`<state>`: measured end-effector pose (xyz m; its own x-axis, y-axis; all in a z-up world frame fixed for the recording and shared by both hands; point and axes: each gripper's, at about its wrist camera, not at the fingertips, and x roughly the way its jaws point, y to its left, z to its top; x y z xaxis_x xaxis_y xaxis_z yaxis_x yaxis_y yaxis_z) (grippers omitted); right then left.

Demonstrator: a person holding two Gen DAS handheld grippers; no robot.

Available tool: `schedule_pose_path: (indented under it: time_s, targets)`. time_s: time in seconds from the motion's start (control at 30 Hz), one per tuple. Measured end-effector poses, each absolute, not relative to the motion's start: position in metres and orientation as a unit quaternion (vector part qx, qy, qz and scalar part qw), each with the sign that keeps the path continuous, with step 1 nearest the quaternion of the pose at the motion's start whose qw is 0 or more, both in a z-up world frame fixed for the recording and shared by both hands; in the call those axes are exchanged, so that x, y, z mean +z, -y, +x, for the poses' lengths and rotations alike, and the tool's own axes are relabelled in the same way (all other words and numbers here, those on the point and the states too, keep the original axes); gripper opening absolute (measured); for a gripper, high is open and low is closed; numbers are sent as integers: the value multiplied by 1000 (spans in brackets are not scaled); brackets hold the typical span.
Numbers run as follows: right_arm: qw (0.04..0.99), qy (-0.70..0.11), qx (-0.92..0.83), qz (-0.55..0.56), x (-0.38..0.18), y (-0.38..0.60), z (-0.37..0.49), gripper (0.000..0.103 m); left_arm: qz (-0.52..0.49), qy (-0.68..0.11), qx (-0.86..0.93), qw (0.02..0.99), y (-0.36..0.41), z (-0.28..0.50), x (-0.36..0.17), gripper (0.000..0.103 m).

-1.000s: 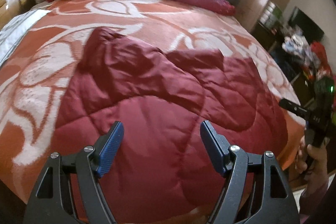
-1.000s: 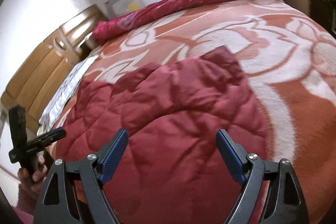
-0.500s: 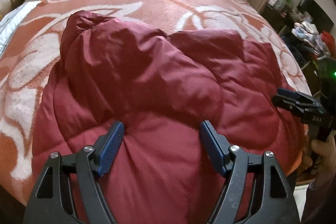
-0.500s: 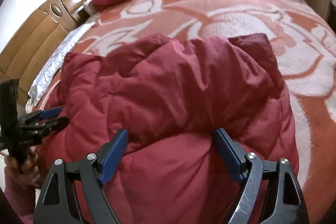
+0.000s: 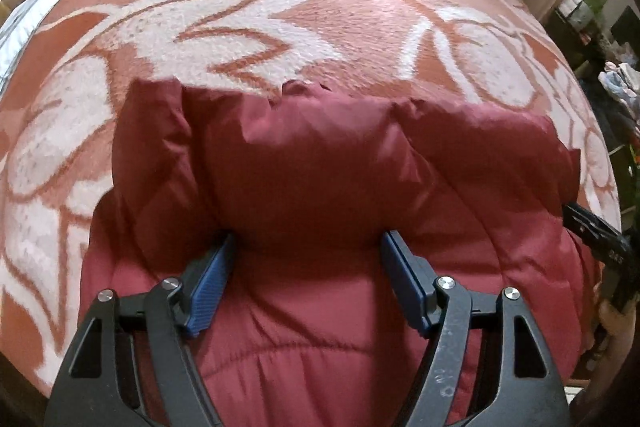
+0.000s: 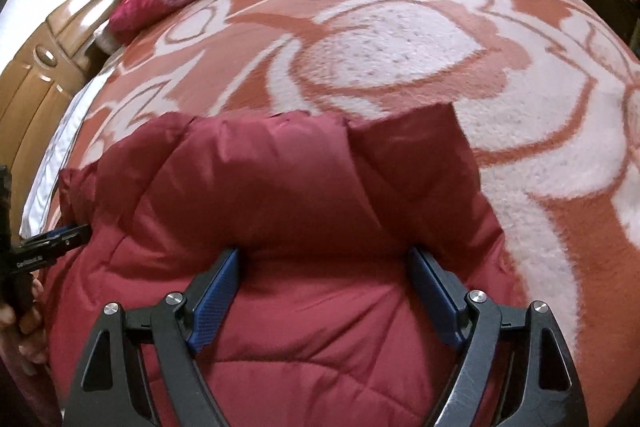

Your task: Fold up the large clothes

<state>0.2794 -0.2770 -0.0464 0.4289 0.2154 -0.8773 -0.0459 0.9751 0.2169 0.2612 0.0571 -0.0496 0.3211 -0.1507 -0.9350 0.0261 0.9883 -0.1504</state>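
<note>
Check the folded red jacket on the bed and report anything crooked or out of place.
The red jacket's far edge is uneven: one flat corner juts past the puffy fold at its right end, onto the orange blanket. Nothing looks torn or spilled.

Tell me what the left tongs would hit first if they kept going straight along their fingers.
The left tongs would meet the puffy dark red quilted jacket lying on the orange and white patterned blanket. Its folded bulge rises right at the fingertips, which may already touch it; depth is unclear.
</note>
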Motion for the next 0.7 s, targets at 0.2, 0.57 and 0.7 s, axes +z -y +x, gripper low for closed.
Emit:
schedule_pose_path:
  time_s: [0.2, 0.57, 0.7]
  targets:
    - [839, -531, 70, 100, -51, 287, 288, 84, -80, -584, -44, 806, -67, 285, -59, 76]
    - [842, -525, 55, 113, -59, 296, 286, 84, -113, -537, -70, 833, -78, 234, -13, 71]
    - [844, -521, 51, 119, -60, 299, 285, 84, -88, -519, -103, 844, -63, 190, 3, 71]
